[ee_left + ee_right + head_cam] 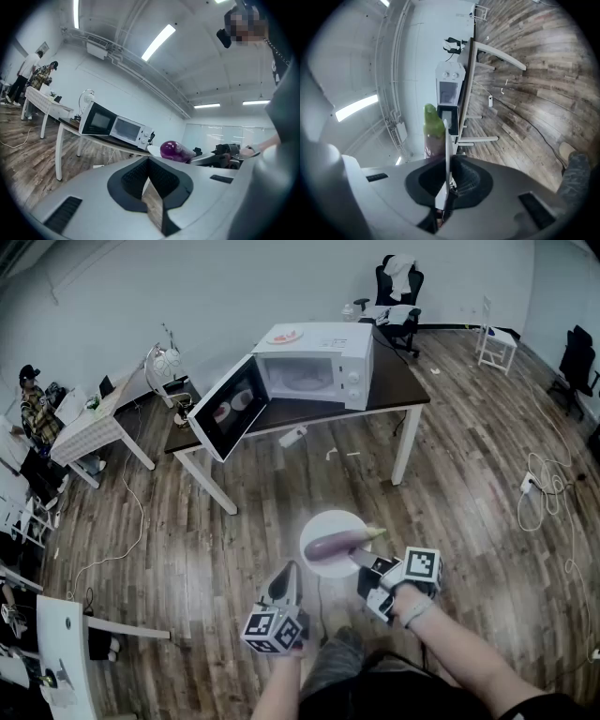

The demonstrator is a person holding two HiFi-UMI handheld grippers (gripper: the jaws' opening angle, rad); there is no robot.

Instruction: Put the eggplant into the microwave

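Underfoot, a wooden floor (469, 427) spreads across the room. On it stands a dark-topped table (398, 381) with white legs, and on the table sits a white microwave (352, 357) with its door (230, 409) swung wide open. Nearer the person, well apart from the table, the right gripper (361, 559) holds a white plate (323, 521) out level over the floor, its jaws pinching the plate's rim between the pads. The left gripper (289, 568) hangs just beside it with its jaws pressed together on nothing. A purple eggplant (336, 543) with a green stem lies across the plate, outside the microwave.
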